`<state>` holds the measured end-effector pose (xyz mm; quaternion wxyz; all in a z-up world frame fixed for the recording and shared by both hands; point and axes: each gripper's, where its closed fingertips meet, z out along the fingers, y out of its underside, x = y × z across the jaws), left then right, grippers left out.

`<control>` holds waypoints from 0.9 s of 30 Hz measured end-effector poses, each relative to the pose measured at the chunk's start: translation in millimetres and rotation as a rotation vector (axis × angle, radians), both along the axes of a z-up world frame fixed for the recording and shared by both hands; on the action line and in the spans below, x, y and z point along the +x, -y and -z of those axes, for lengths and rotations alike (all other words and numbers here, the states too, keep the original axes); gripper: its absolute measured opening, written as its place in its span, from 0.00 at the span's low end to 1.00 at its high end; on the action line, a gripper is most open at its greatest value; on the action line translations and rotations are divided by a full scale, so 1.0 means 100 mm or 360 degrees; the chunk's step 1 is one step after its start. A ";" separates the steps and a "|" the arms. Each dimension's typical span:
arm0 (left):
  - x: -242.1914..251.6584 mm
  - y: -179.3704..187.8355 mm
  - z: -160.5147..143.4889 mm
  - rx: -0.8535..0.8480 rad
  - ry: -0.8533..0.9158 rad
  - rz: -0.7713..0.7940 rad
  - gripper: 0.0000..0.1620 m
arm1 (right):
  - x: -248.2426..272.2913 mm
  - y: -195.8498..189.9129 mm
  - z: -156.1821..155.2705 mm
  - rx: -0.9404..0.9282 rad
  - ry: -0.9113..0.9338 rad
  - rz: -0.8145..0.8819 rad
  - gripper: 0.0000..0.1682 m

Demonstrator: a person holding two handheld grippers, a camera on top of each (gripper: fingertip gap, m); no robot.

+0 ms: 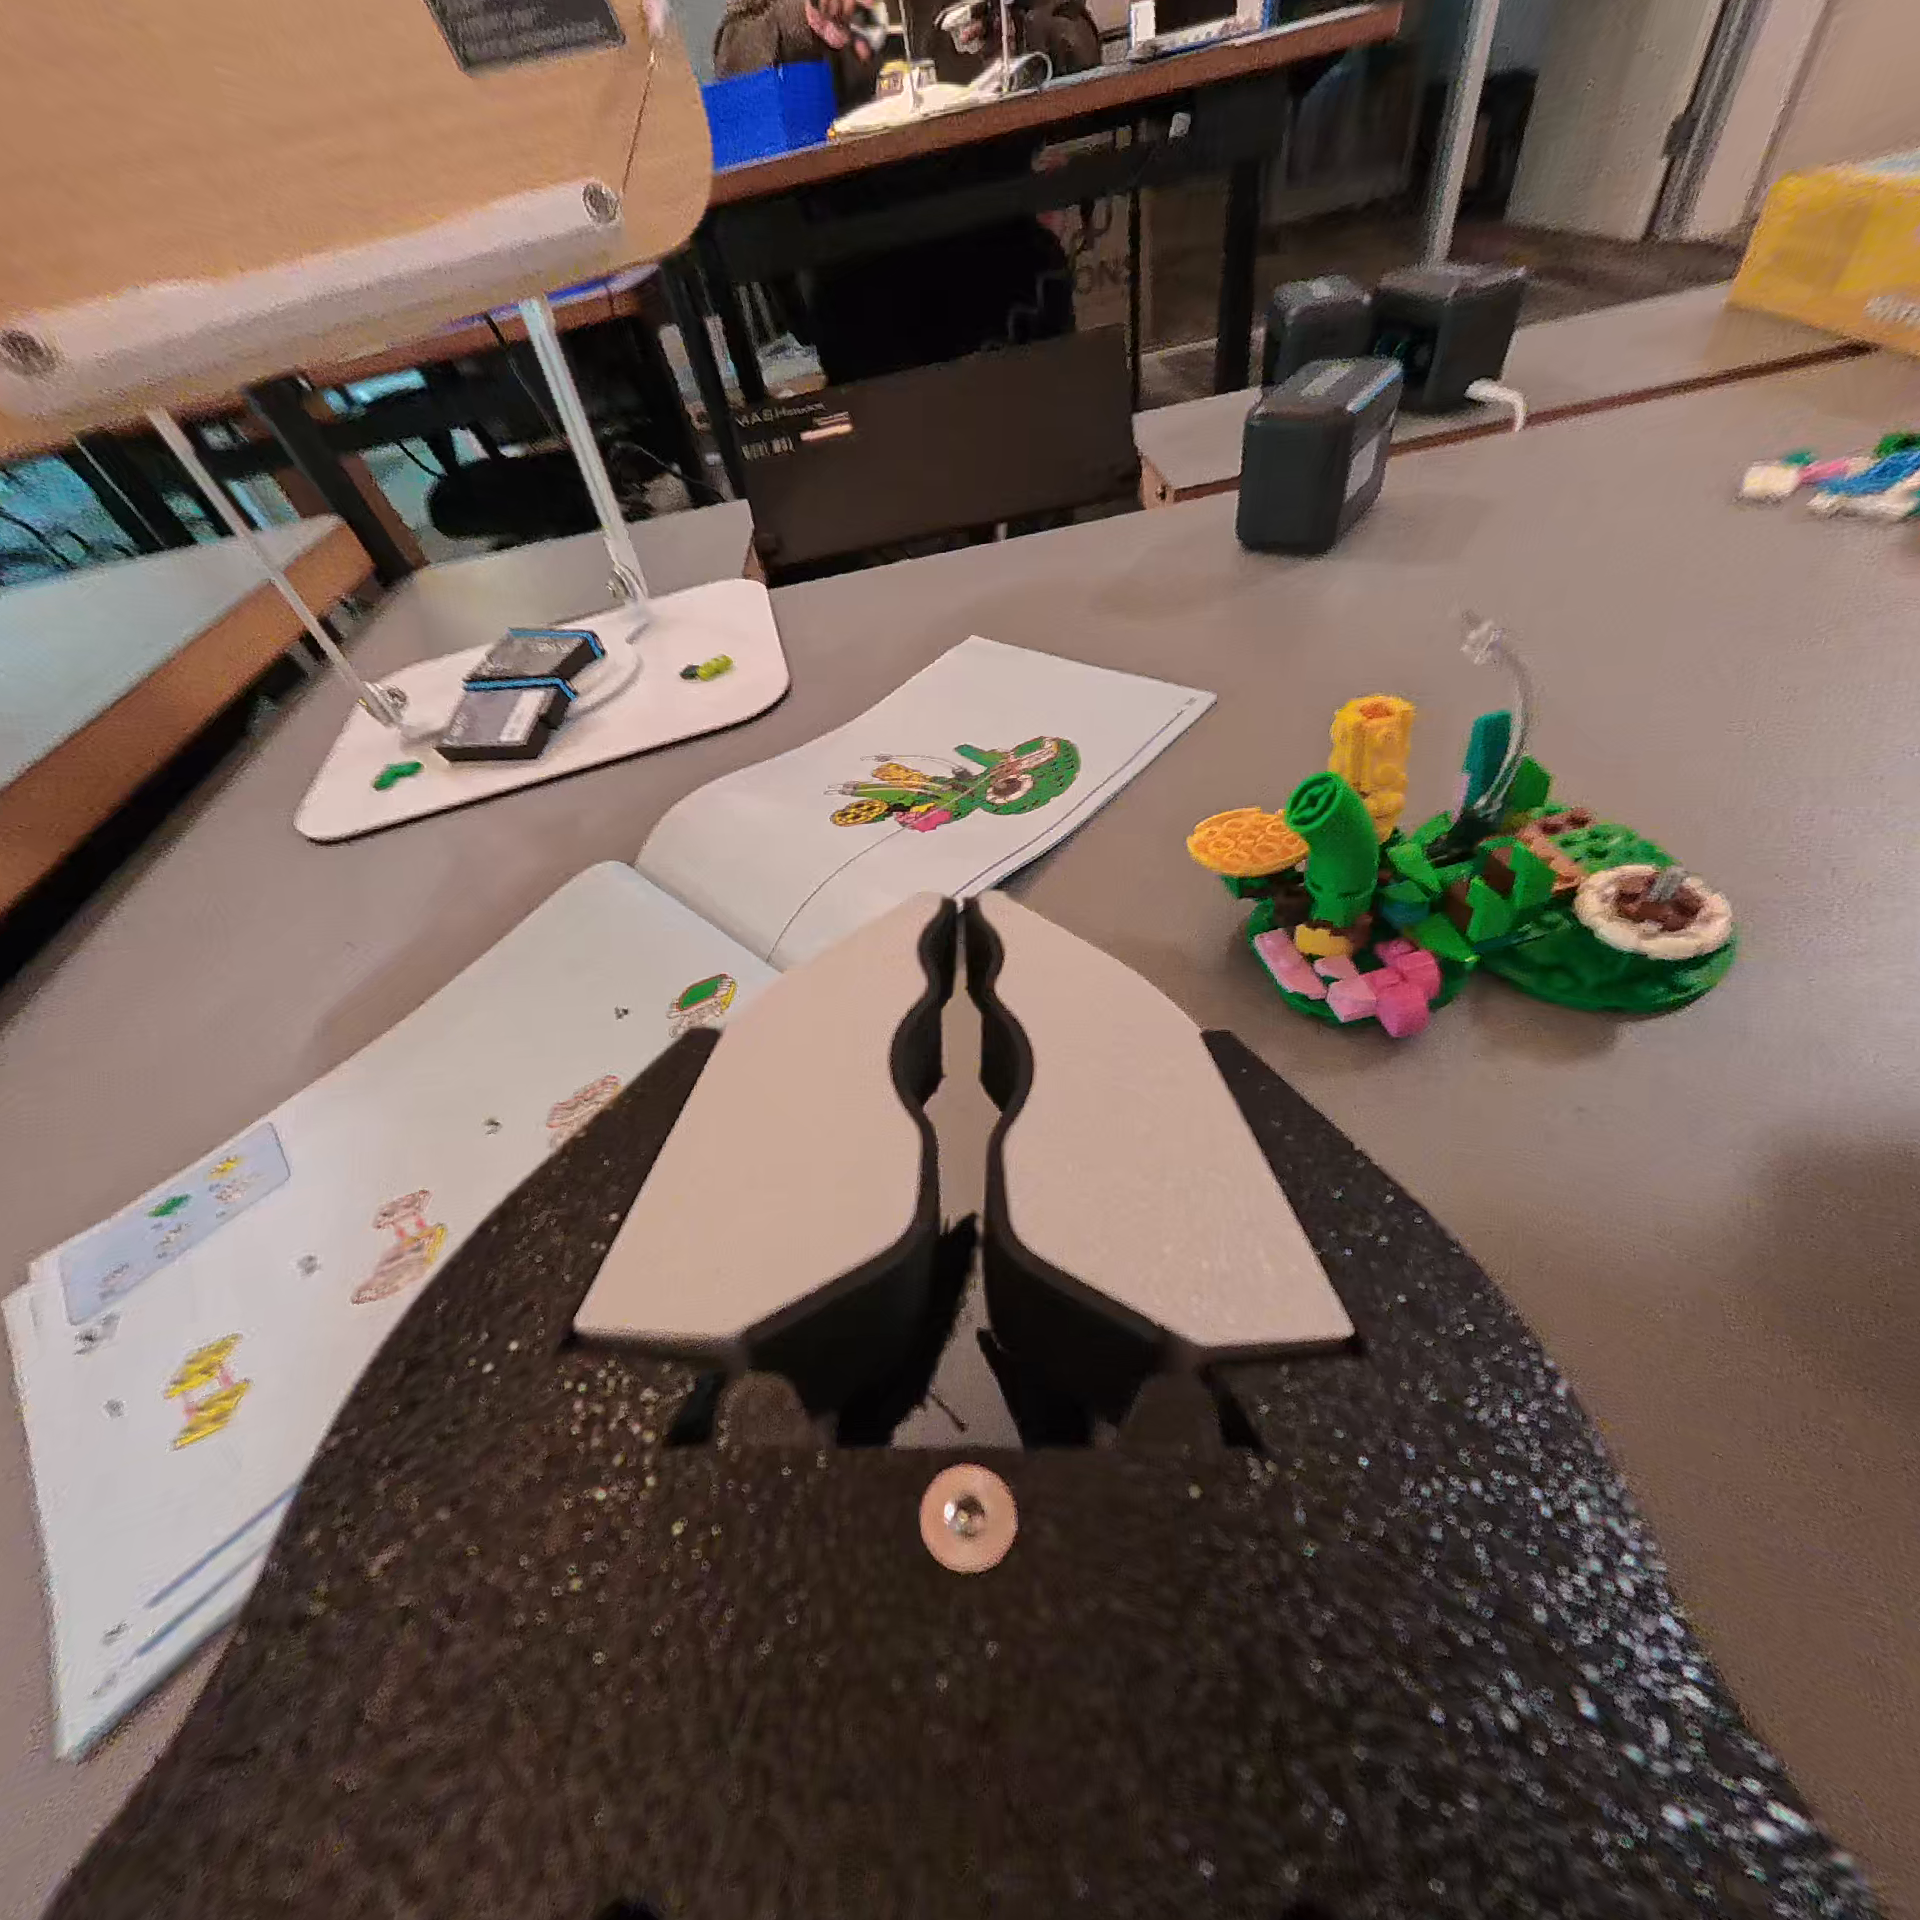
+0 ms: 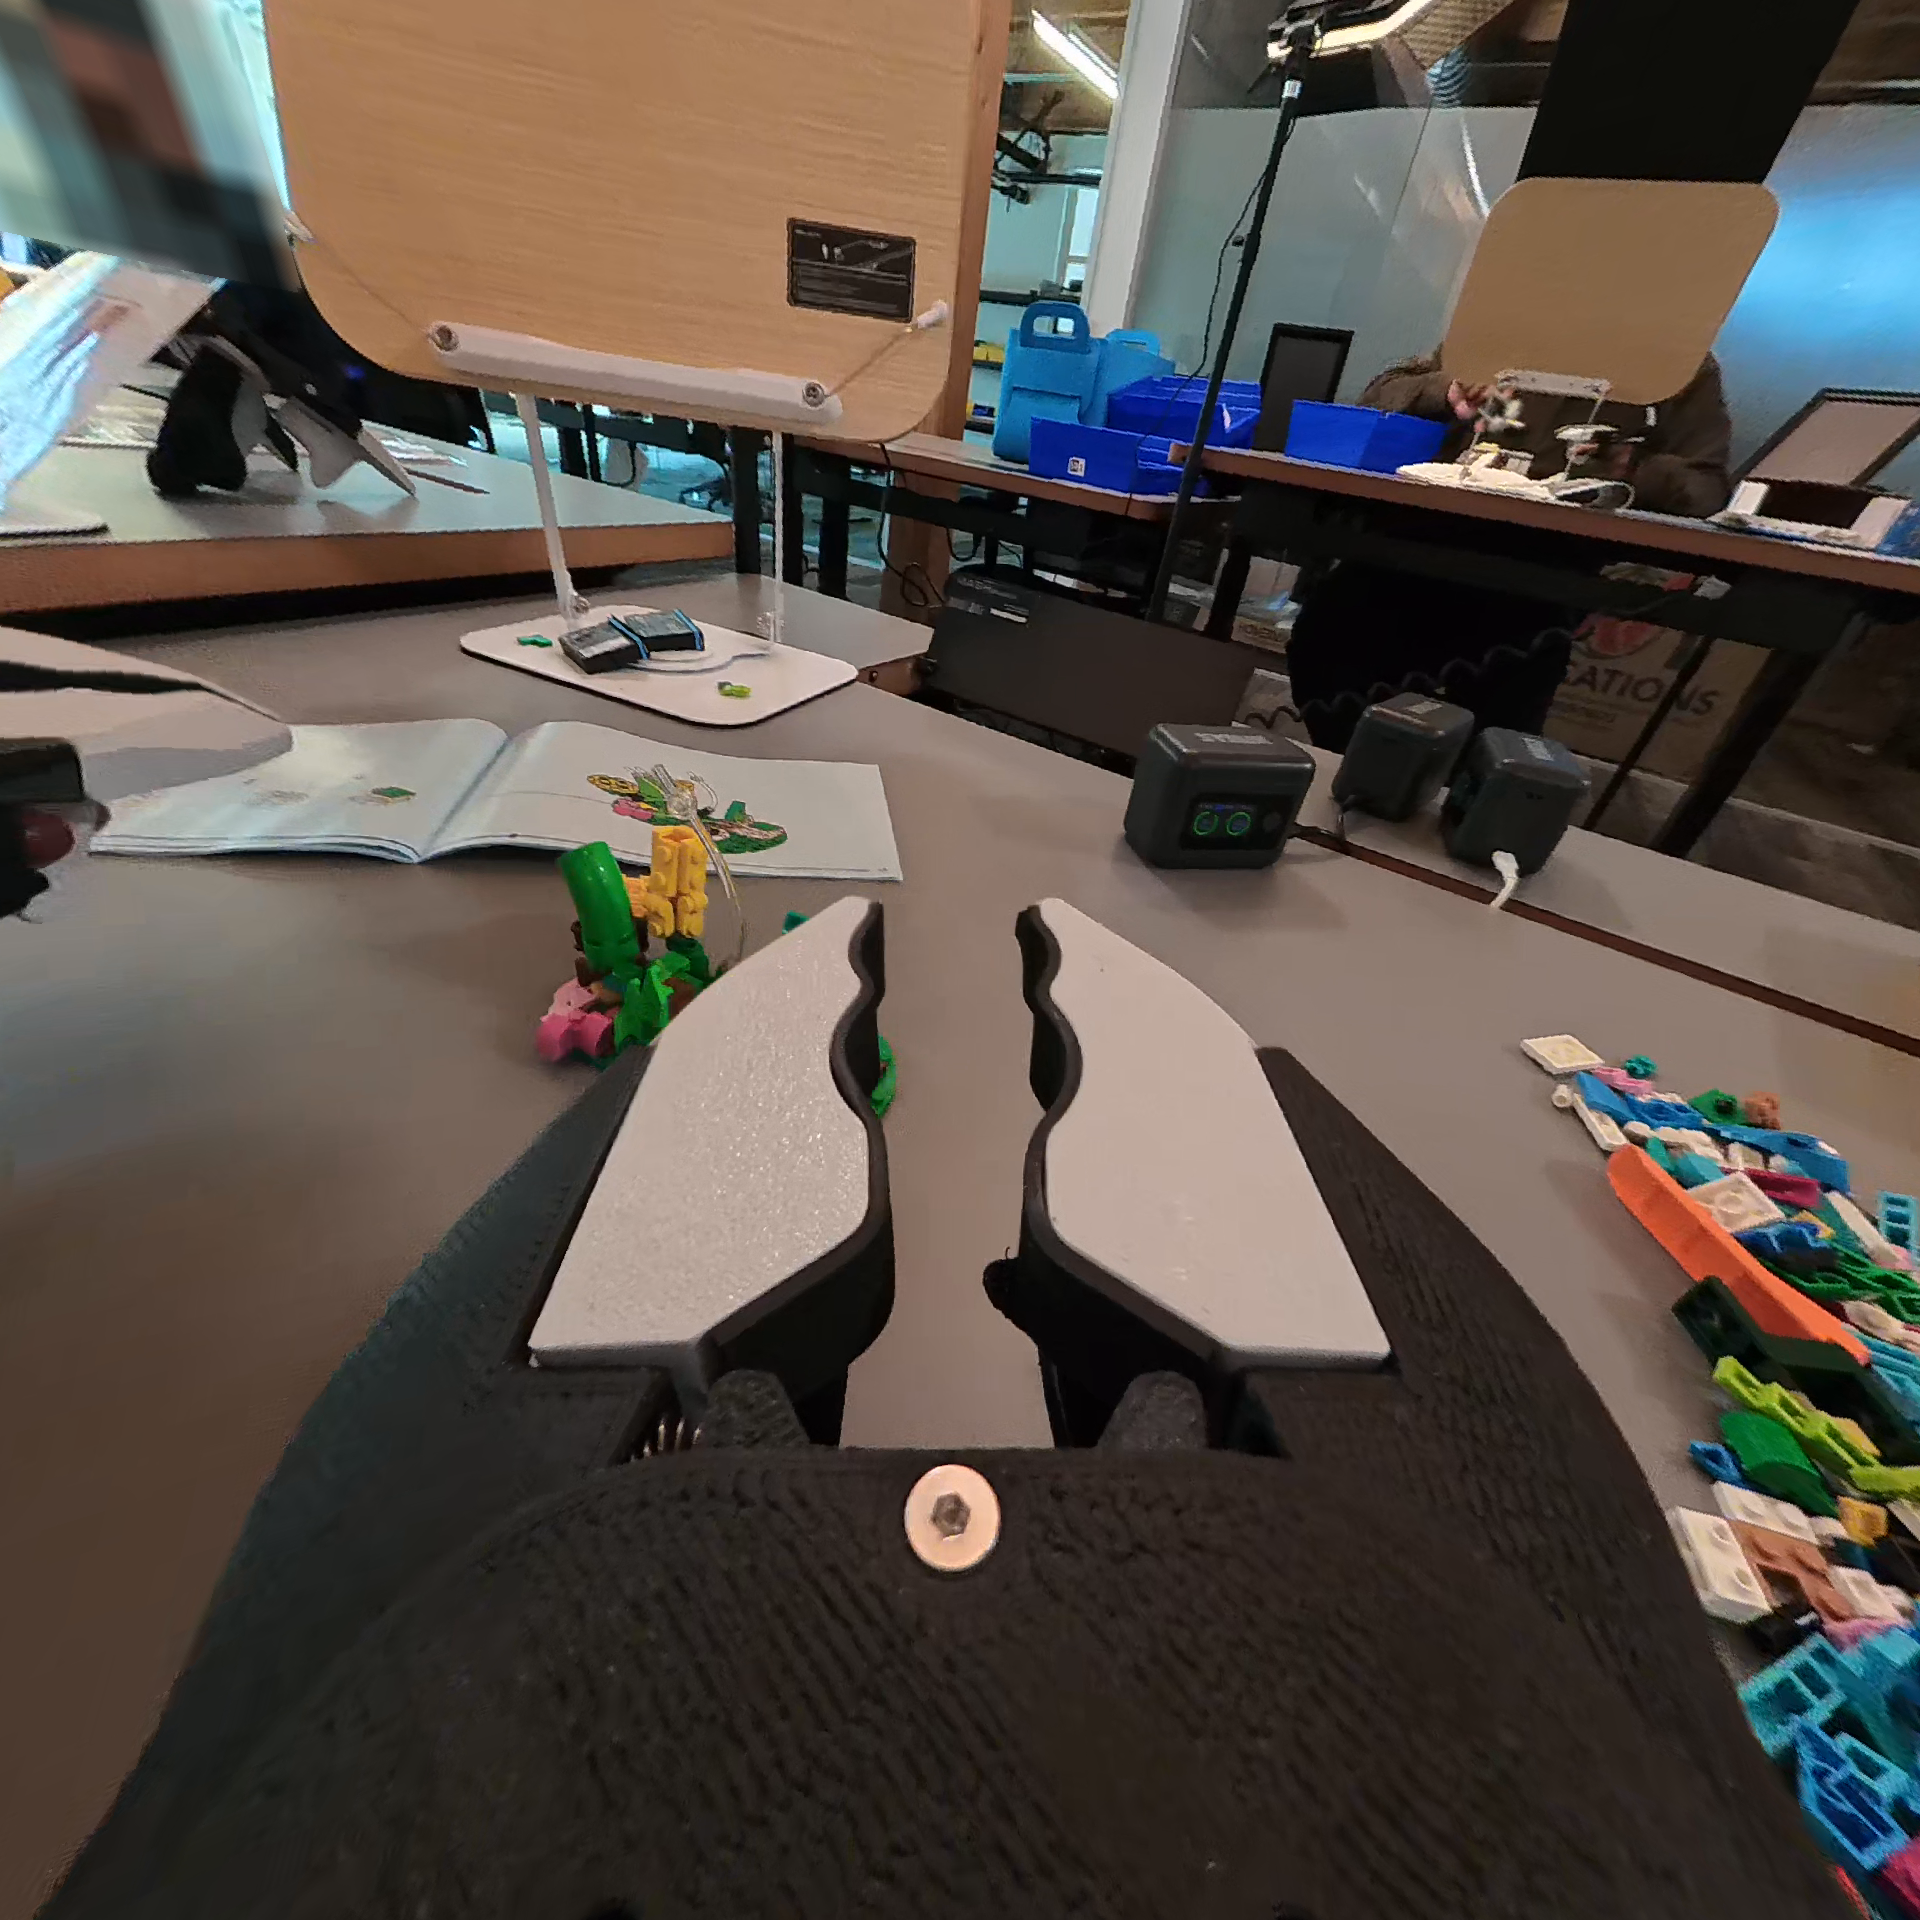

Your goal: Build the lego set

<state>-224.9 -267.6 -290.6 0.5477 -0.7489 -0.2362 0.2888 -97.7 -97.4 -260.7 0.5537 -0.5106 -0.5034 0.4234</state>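
A partly built lego model [image 1: 1455, 883] with green base, yellow, orange and pink parts stands on the grey table, to the right of my left gripper [image 1: 961, 914]. The left gripper is shut and empty, over the open instruction booklet [image 1: 914, 779]. In the right wrist view the model [image 2: 634, 956] sits just left of my right gripper [image 2: 951, 925], which is open and empty above the table. A pile of loose lego pieces [image 2: 1787, 1299] lies to the right gripper's right; it also shows in the left wrist view [image 1: 1849, 478]. The left gripper's tip [image 2: 62, 790] shows at the far left edge.
A white stand base [image 1: 551, 717] with two black batteries and small green pieces sits behind the booklet, holding a wooden board [image 2: 623, 187]. Black charger boxes [image 2: 1216, 795] stand at the table's back edge. A yellow box [image 1: 1839, 249] is far right. A person sits at a far table [image 2: 1558, 416]. There is about 20 cm between the tips of the two grippers.
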 end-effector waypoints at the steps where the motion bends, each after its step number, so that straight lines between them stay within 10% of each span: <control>1: -0.02 0.00 0.03 -0.0077 -0.0044 -0.0021 0.00 | 0.00 -0.01 0.01 0.0009 0.0009 0.0011 0.14; 27: 0.28 -0.28 -0.10 0.0013 -0.0412 0.0207 0.00 | -0.04 -0.16 0.14 0.0525 0.0095 0.0260 0.04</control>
